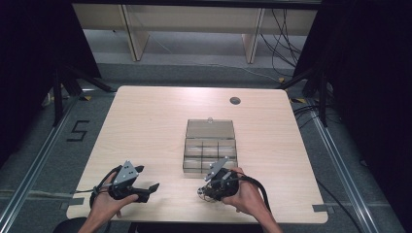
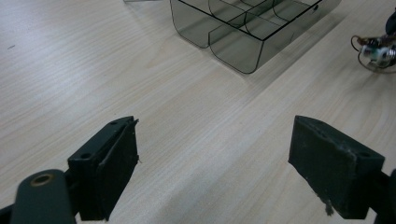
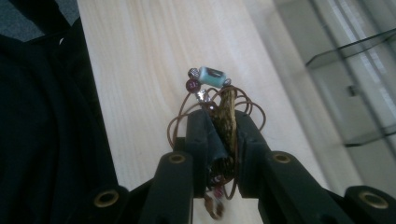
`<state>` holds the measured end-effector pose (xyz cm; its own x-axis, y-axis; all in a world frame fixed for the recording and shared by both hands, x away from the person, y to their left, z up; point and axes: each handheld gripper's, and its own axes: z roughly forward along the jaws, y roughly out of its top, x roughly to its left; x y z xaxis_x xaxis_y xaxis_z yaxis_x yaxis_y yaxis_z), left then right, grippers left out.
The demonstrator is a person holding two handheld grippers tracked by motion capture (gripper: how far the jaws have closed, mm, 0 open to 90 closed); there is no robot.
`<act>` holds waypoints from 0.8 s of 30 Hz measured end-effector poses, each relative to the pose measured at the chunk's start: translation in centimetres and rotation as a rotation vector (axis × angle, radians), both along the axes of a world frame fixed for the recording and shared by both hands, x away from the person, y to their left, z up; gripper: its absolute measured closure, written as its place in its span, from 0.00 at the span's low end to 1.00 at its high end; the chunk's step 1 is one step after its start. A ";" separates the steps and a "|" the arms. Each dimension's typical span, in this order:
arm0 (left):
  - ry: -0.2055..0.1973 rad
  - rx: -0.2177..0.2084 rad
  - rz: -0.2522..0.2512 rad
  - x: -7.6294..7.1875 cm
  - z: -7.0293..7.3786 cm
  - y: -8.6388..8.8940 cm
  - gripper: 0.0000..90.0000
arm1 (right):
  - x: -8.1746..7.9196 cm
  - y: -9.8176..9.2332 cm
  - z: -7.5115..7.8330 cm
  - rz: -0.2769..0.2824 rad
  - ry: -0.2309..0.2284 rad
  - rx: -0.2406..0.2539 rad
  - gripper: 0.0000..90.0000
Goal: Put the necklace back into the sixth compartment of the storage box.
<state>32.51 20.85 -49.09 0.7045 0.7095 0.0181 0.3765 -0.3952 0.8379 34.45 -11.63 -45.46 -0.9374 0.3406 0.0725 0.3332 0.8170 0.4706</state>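
Note:
A clear smoky plastic organiser box [image 1: 210, 154] with several compartments sits mid-table, its lid [image 1: 210, 129] laid open behind it. In the left gripper view the box [image 2: 243, 28] lies ahead. My right gripper [image 1: 208, 191] is near the table's front edge, just in front of the box, shut on a beaded wire bracelet [image 3: 219, 100] with brown wire loops, a turquoise bead and dark red beads. The bracelet [image 2: 377, 52] also shows at the right edge of the left gripper view. My left gripper [image 1: 147, 190] rests low at the front left, jaws wide apart [image 2: 215, 163] with nothing between them.
A round grommet hole [image 1: 235, 100] sits near the table's far edge. Beyond the table stand wooden furniture legs [image 1: 137, 34] and loose cables [image 1: 284, 43] on the floor. Bare wood stretches between the two grippers and left of the box.

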 end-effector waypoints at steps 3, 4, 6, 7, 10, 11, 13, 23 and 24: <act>0.001 0.002 0.000 0.0 0.0 0.0 0.17 | 0.0 -0.3 0.8 -0.031 -0.007 0.000 0.88; 0.001 0.002 0.001 0.0 0.0 0.0 0.17 | 0.2 -0.4 1.0 -0.013 -0.012 0.009 0.88; 0.000 0.002 0.000 0.0 0.0 0.0 0.17 | 0.3 -0.7 1.8 -0.012 -0.040 0.017 0.88; -0.002 0.013 -0.003 0.1 0.0 0.1 0.17 | 0.3 -0.9 2.2 -0.029 -0.047 0.021 0.88; -0.002 0.017 -0.003 0.1 0.1 0.1 0.17 | 0.6 -1.0 3.6 -0.033 -0.065 0.008 0.88; -0.001 0.002 -0.002 0.0 0.0 0.0 0.17 | 0.7 -1.1 3.9 -0.020 -0.073 0.008 0.88; 0.000 -0.005 -0.006 0.1 0.0 0.0 0.17 | 1.1 -1.4 4.7 -0.016 -0.091 0.013 0.88; -0.003 0.006 -0.012 0.1 0.0 0.0 0.17 | 3.0 -2.6 7.1 -0.057 -0.105 0.000 0.88; -0.004 0.020 -0.013 0.1 0.1 0.1 0.17 | 3.1 -2.6 7.4 -0.077 -0.099 -0.007 0.88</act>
